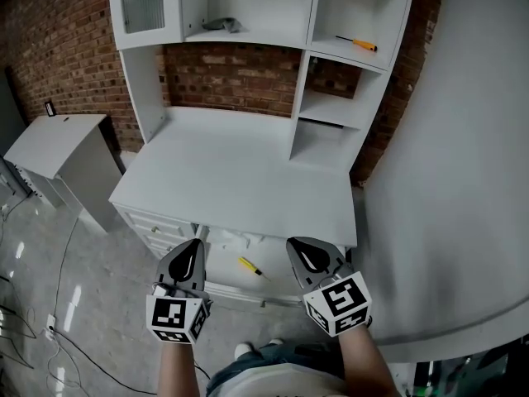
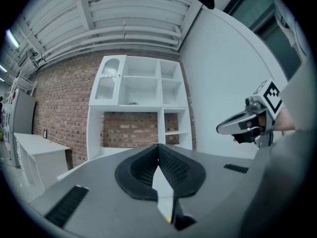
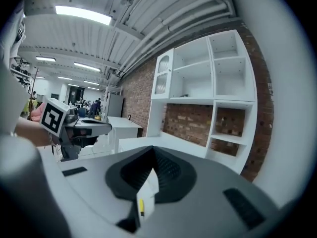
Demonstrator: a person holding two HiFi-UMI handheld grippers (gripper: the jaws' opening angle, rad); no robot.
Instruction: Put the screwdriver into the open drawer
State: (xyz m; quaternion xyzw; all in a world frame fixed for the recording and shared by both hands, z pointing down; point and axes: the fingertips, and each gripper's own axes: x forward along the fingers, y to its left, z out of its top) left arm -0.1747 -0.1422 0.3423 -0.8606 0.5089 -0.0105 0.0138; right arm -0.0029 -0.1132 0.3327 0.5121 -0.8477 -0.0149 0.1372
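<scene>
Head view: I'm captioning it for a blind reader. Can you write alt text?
A yellow-handled screwdriver lies in the open drawer of a white desk; the left gripper and right gripper, both shut and empty, flank it in the picture. An orange-handled screwdriver lies on an upper shelf at right.

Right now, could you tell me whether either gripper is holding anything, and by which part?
Nothing is held: left gripper and right gripper are both shut and empty; the yellow screwdriver lies in the open drawer.

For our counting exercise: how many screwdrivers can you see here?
2. A yellow screwdriver lies in the open drawer; an orange-handled screwdriver lies on the upper right shelf. Closed drawers may hide more.
</scene>
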